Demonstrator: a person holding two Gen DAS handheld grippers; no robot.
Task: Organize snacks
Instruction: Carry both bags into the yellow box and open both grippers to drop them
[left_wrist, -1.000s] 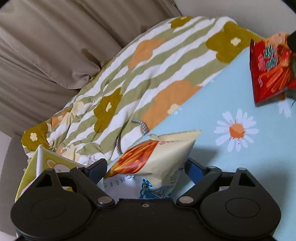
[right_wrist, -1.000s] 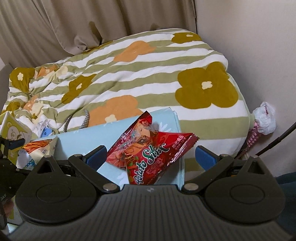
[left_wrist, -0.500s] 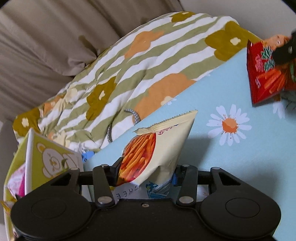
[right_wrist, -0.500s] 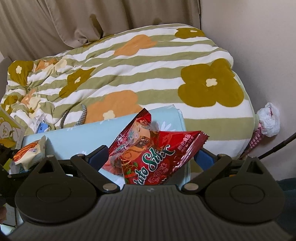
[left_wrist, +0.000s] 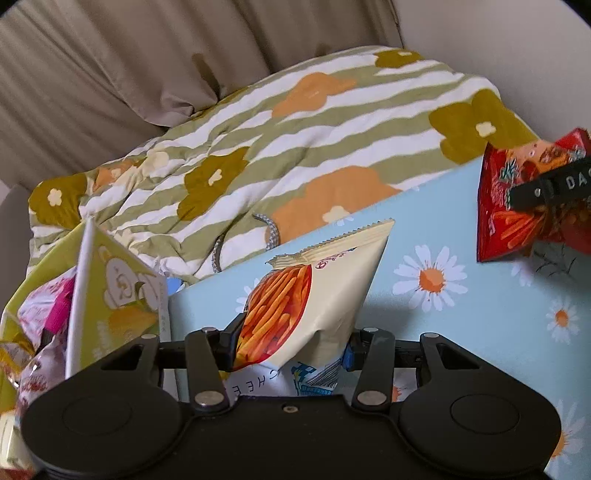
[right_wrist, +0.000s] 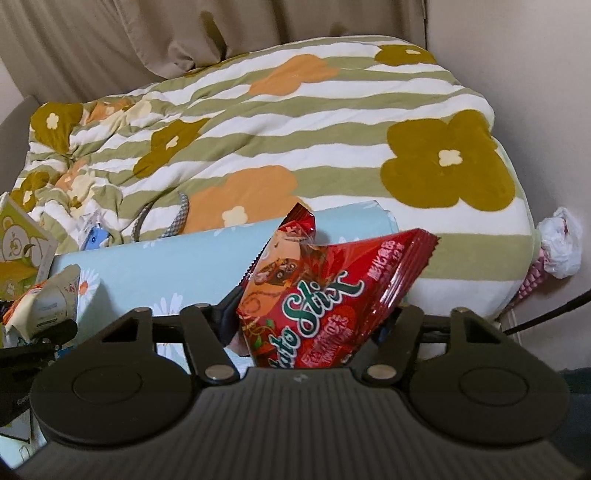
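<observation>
My left gripper (left_wrist: 291, 345) is shut on a cream snack bag (left_wrist: 325, 291) printed with orange sticks and holds it upright above the blue daisy tablecloth (left_wrist: 480, 332). My right gripper (right_wrist: 310, 325) is shut on a red Potato Stix bag (right_wrist: 325, 291) and holds it above the table's far right part. The red bag also shows at the right edge of the left wrist view (left_wrist: 517, 214), and the cream bag at the left edge of the right wrist view (right_wrist: 48, 299).
A yellow-green bear-print box (left_wrist: 110, 295) with several snack packets (left_wrist: 33, 354) stands left of the table. A striped flowered quilt (right_wrist: 277, 140) lies behind, with beige curtains (left_wrist: 110, 74) and a wall (right_wrist: 535, 92) at the right.
Both grippers have closed on their bags: the left one first, the right one in the last half second. Both bags have risen a little off the tablecloth.
</observation>
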